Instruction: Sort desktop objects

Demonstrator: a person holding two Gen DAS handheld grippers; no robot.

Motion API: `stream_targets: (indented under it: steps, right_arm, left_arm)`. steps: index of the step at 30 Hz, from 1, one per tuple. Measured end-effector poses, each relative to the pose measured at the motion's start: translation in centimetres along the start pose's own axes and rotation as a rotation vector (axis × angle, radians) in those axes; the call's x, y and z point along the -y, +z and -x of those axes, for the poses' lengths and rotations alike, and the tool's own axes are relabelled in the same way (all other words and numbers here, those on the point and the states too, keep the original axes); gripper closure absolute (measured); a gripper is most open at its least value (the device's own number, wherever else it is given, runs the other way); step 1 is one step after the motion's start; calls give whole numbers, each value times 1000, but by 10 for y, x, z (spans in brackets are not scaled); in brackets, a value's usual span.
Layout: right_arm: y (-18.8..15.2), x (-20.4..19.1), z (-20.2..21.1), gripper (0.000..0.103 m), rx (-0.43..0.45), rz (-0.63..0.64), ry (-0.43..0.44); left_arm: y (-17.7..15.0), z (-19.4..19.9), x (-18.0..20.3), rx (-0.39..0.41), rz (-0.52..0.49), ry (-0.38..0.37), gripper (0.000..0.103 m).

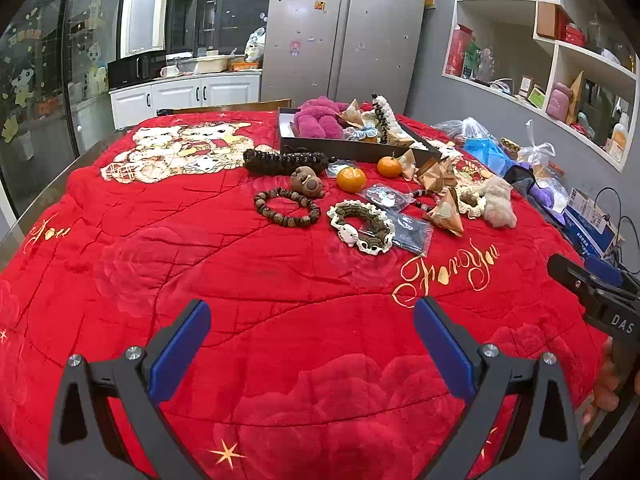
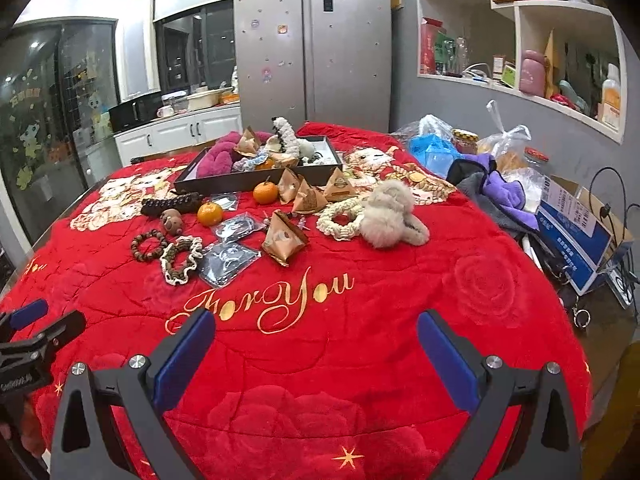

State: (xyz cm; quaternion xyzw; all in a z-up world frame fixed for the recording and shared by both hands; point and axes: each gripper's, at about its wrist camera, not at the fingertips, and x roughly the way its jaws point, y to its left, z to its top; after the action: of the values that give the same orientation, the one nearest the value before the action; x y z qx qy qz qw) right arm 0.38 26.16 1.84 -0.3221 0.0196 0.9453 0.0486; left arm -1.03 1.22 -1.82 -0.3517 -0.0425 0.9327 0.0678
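Note:
Small objects lie mid-table on a red blanket (image 1: 240,272): a wooden bead bracelet (image 1: 286,206), two oranges (image 1: 351,179), a brown-and-cream scrunchie (image 1: 362,226), pyramid paper packets (image 2: 284,236), a beige fluffy clip (image 2: 390,214) and clear bags (image 2: 230,256). A dark tray (image 2: 240,180) behind them holds a magenta plush and other items. My left gripper (image 1: 312,328) is open and empty, well short of the objects. My right gripper (image 2: 316,332) is open and empty over the "For You" lettering.
Plastic bags, a purple cloth (image 2: 508,192) and a blue-white carton (image 2: 572,232) crowd the table's right edge. A fridge (image 2: 312,44) and wall shelves stand behind. Each gripper shows at the edge of the other's view.

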Motion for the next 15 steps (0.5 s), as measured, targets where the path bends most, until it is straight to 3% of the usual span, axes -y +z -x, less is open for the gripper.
stream_targets:
  steps: [15]
  right_arm:
    - [-3,-5,-3,0,-10,35,8]
  left_arm:
    - [-1,0,3,-6,-10,21,1]
